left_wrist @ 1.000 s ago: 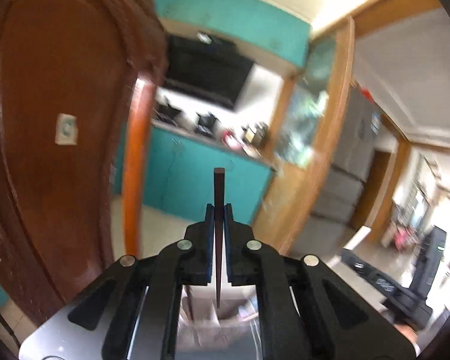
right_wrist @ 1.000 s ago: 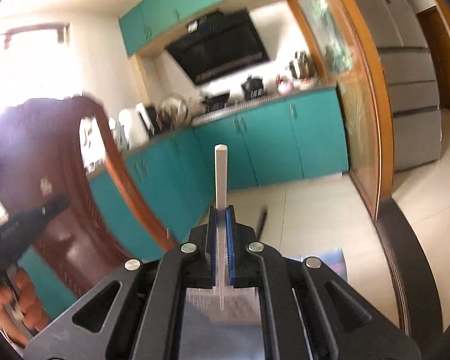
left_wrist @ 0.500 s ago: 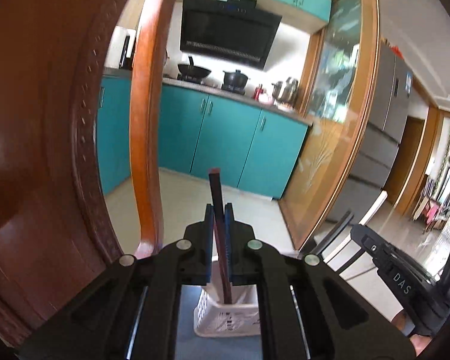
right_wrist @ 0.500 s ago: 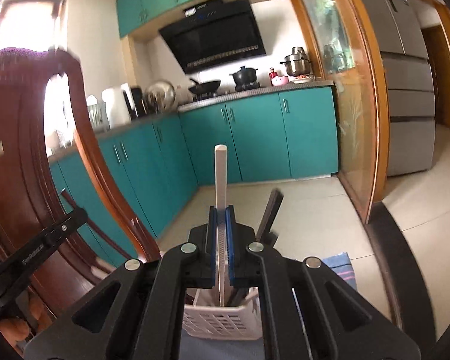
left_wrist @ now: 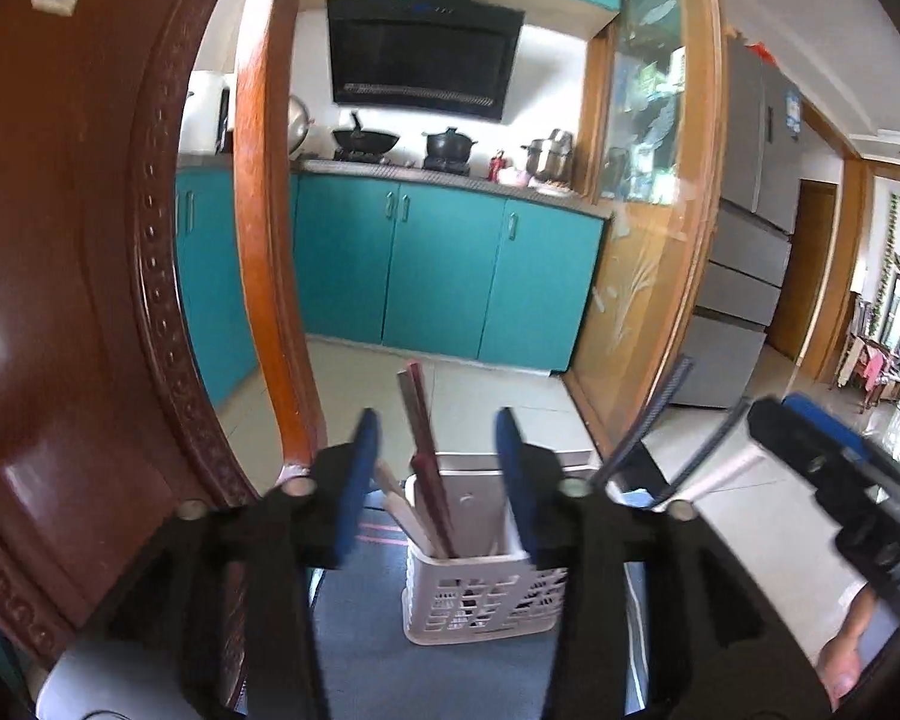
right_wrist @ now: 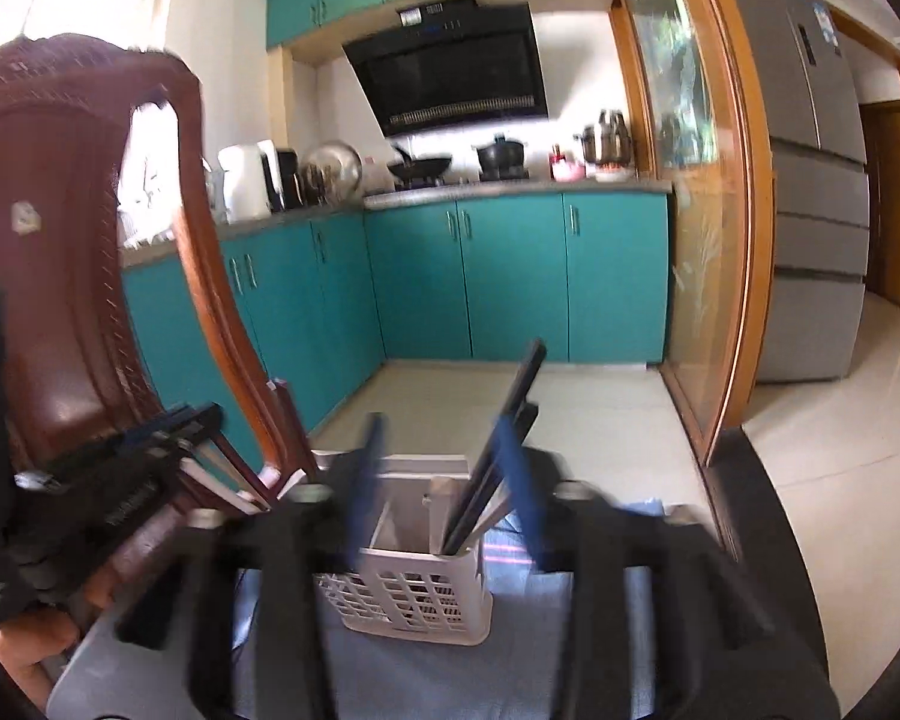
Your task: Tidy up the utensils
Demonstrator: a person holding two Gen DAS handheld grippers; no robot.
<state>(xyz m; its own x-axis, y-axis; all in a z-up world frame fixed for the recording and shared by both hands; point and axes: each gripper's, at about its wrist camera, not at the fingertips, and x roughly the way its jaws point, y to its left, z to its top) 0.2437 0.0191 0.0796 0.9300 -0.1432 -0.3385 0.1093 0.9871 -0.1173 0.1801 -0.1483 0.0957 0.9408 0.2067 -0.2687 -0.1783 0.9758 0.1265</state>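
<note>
A white slotted utensil basket (left_wrist: 480,597) stands on a blue-grey mat. My left gripper (left_wrist: 438,462) is open just above and behind it, holding nothing. A dark red chopstick (left_wrist: 427,462) leans in the basket between the jaws, beside pale wooden sticks (left_wrist: 399,507). In the right wrist view the same basket (right_wrist: 414,591) sits under my open right gripper (right_wrist: 444,474). Dark chopsticks (right_wrist: 498,450) and a white utensil (right_wrist: 441,504) stand in it. The other gripper shows at the left of that view (right_wrist: 132,480).
A carved brown wooden chair back (left_wrist: 90,300) rises close on the left. Teal kitchen cabinets (left_wrist: 450,276) and a glass partition (left_wrist: 648,240) are behind. The mat (right_wrist: 510,660) covers the table around the basket.
Both grippers have opened and let go: the dark red chopstick and the white utensil now stand in the basket. Both cameras have tilted down toward the basket.
</note>
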